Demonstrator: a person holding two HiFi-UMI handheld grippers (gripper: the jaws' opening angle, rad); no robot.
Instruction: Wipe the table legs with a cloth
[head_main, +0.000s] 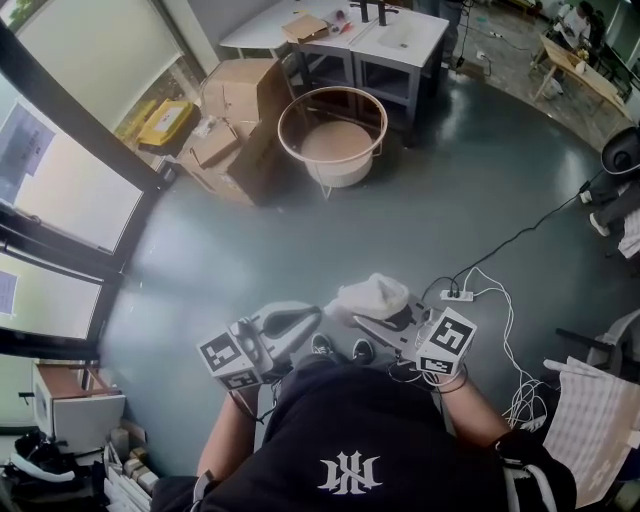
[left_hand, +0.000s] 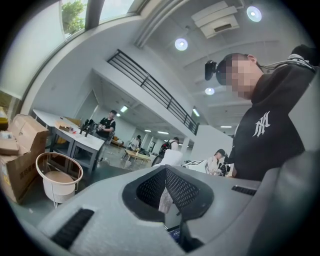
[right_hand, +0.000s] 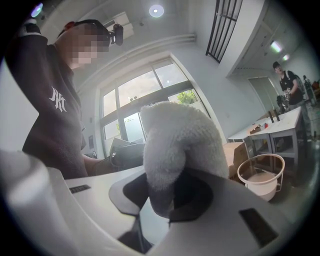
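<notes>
A white fluffy cloth (head_main: 372, 295) is bunched up in my right gripper (head_main: 388, 316), which is held close in front of the person's body. In the right gripper view the cloth (right_hand: 180, 140) bulges out above the shut jaws of the right gripper (right_hand: 170, 202). My left gripper (head_main: 303, 320) hangs beside it at the same height. Seen from its own camera, the left gripper (left_hand: 167, 195) has its dark pads together with nothing held. The white tables (head_main: 398, 38) with dark legs (head_main: 412, 98) stand far off across the floor, also visible as a white table (left_hand: 75, 137) in the left gripper view.
A round white wire-rimmed stand (head_main: 333, 135) sits between me and the tables, with cardboard boxes (head_main: 240, 120) to its left. A power strip (head_main: 458, 295) and loose cables (head_main: 500, 310) lie on the grey floor at right. Windows (head_main: 60, 170) run along the left.
</notes>
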